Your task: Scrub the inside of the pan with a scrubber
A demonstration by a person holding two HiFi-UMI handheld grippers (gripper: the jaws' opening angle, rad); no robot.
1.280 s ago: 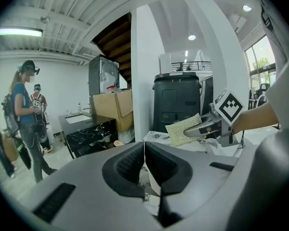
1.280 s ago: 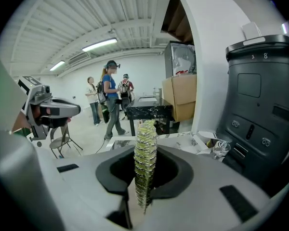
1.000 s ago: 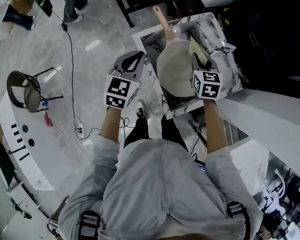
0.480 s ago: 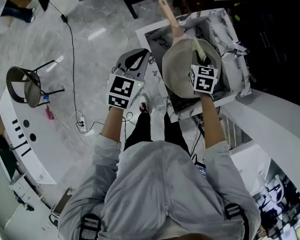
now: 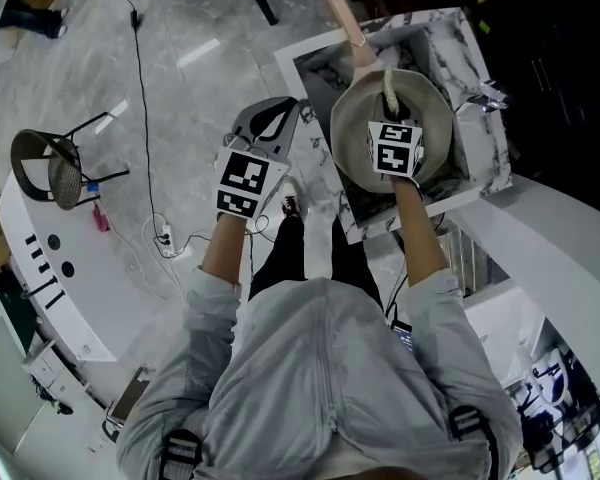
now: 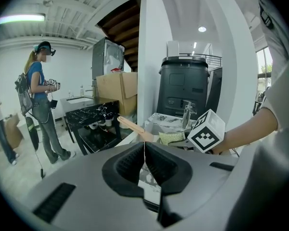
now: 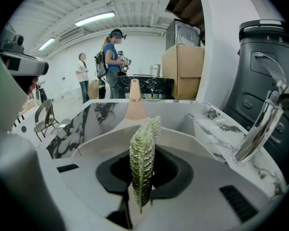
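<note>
1. Beneath and ahead of your right gripper [image 5: 390, 108], head view: the pan [image 5: 352, 133], a round, smooth, pale bowl, sits in the marbled sink [image 5: 458, 53]. Its tan handle [image 5: 340, 16] runs straight away from the tool. The jaws are closed on the scrubber [image 5: 390, 86], which hangs over the pan's inside. Your left gripper [image 5: 273, 118] stands off to the left, outside the sink, so the right is the nearer tool.
2. Left gripper view: the ribbed black jaws meet along a thin seam, with nothing between them. Pan and scrubber lie ahead and to the right.
3. Right gripper view: the jaws pinch the scrubber, a flat yellow-green piece of knobbly mesh set on edge, its long axis pointing forward along the jaws. The pan's rim curves just beyond its tip; contact with the surface cannot be told. A chrome faucet [image 7: 260, 124] rises to the right. The likely next move is down and forward.
</note>
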